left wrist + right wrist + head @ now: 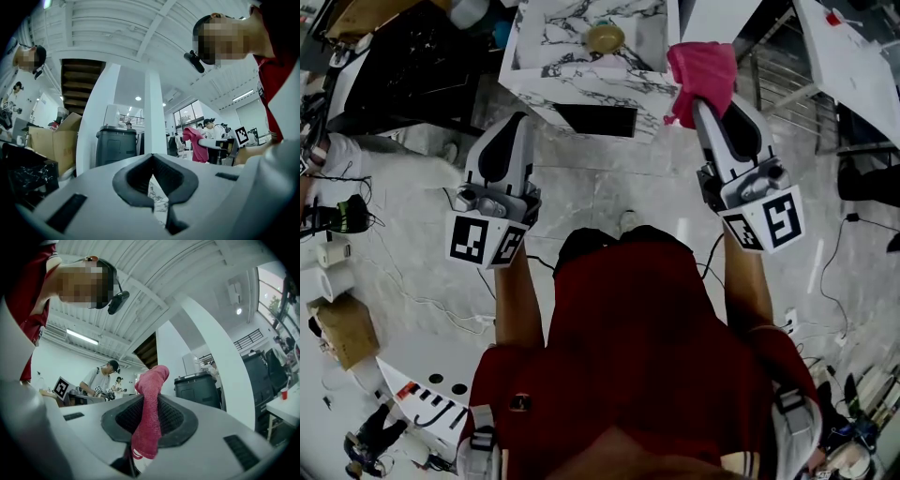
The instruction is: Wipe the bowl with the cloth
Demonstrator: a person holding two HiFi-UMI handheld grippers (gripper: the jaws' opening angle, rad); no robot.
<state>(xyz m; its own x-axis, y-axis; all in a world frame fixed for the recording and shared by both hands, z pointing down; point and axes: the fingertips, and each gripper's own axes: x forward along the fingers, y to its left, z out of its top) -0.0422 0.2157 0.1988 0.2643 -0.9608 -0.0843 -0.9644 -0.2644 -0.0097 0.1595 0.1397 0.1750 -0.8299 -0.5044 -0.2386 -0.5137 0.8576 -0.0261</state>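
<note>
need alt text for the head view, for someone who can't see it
Seen from above, a person in a red shirt holds two grippers out toward a marble-patterned table; the right tongs clamp a pink cloth, the left tongs are shut and empty. A small yellowish bowl sits on the table.

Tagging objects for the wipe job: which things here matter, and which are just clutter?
Job:
- pink cloth, clamped in the right gripper
- olive bowl on the marble table
- left gripper, shut, empty

Lying about:
- cardboard box
- white rolls
</note>
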